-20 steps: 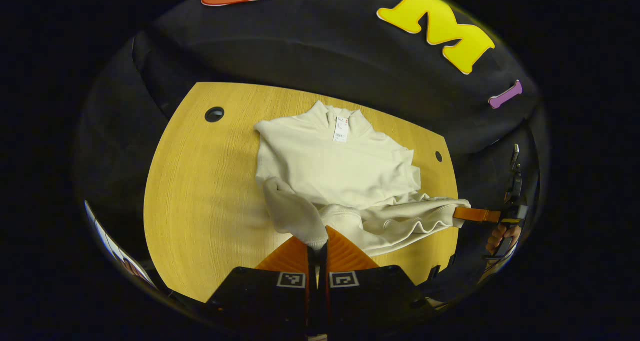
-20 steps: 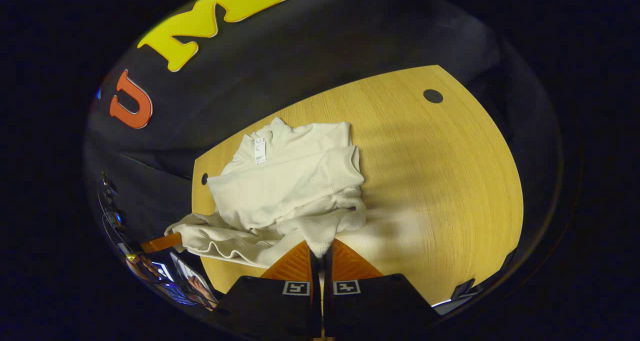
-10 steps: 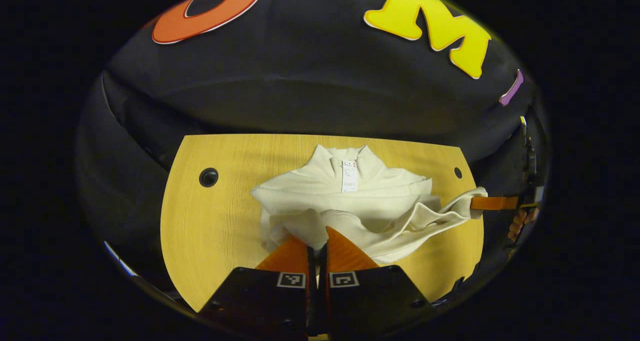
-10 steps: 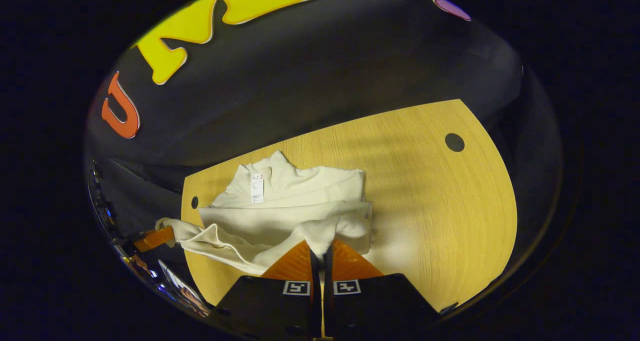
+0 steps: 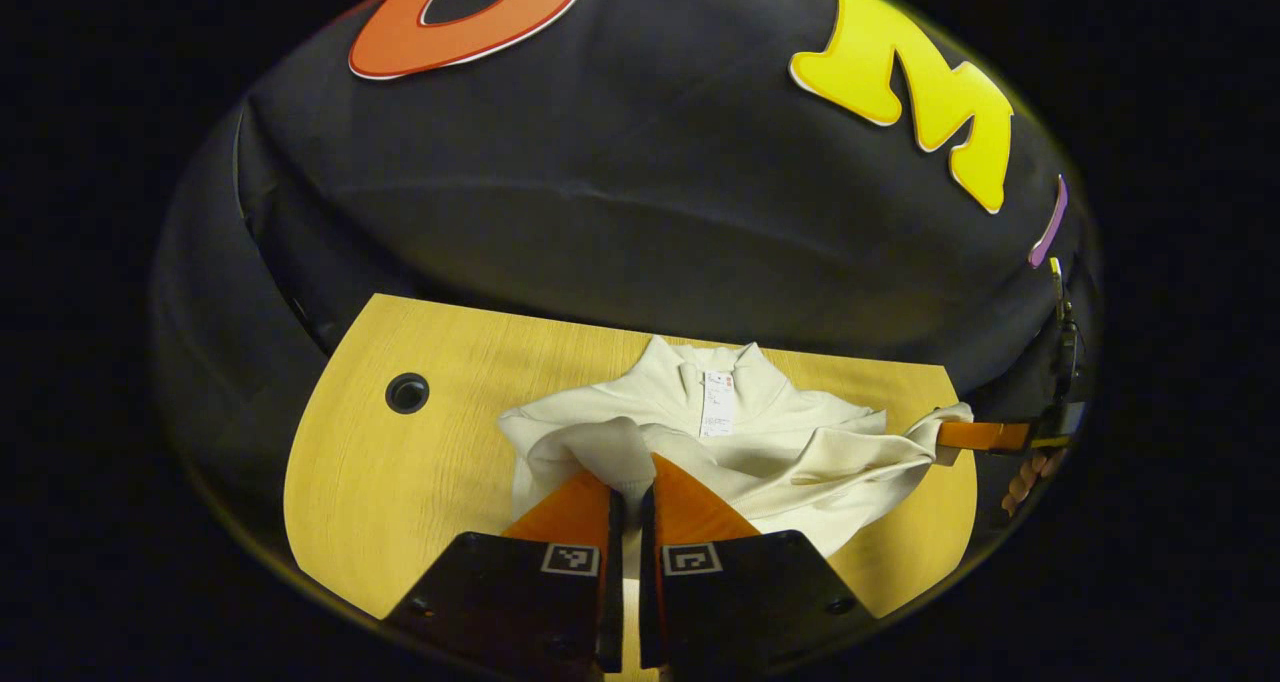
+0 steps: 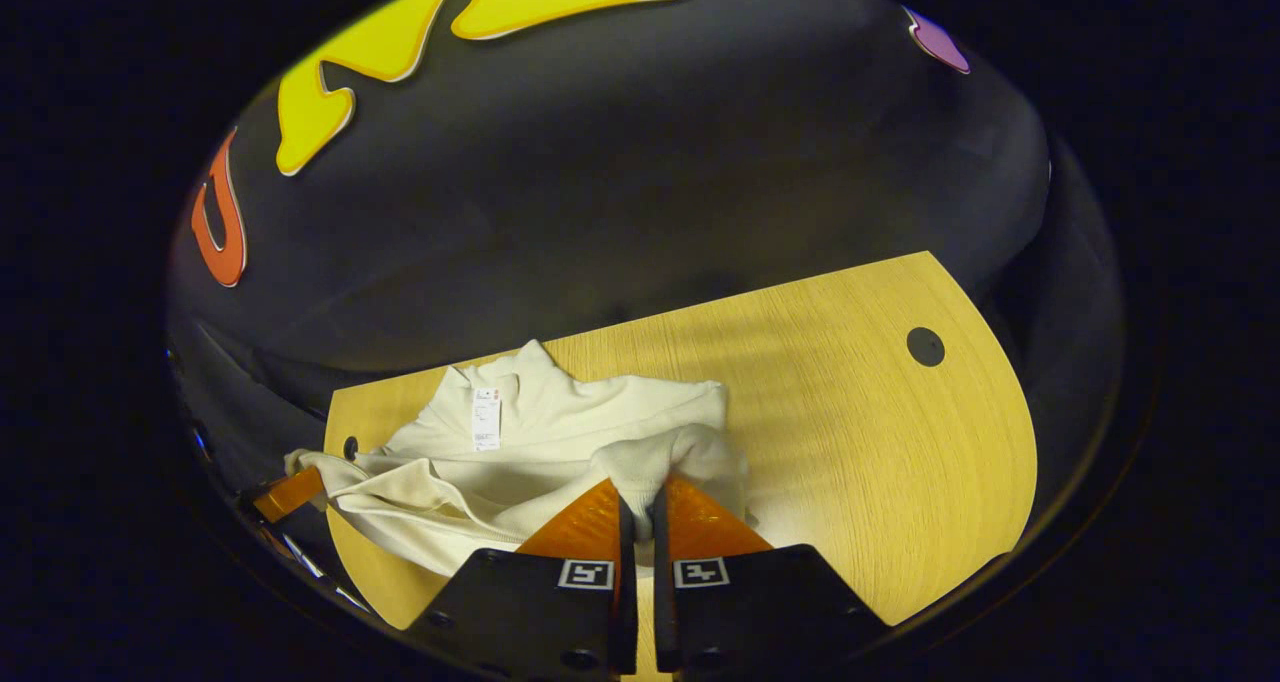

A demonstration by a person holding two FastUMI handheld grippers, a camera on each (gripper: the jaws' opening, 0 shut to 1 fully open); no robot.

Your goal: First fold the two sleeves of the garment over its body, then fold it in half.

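Lying on the wooden table (image 5: 400, 482), cream garment (image 5: 790, 452) with collar toward the booth wall and a white tag (image 5: 717, 417) hanging at the neck. Bunched and partly doubled over itself, lower part raised off the tabletop. Gripped at the near hem by the left gripper (image 5: 630, 487), fingers nearly together with a fold of cloth pinched between them. Seen farther off at the right edge of the left gripper view, the right gripper (image 5: 975, 434), clamped on the garment's other corner, cloth stretched between the two; part of a hand (image 5: 1020, 477) just below it.

Shown again in the right gripper view, same garment (image 6: 560, 432), tag (image 6: 486, 419) up near the collar, hem gathered into the right gripper's narrow gap, both fingers pressing on the fabric. At the far left of that view, the left gripper's tip buried in the cloth's corner beyond the table edge. Round dark hole (image 6: 925, 346) in the table, well apart from the garment, to its right.
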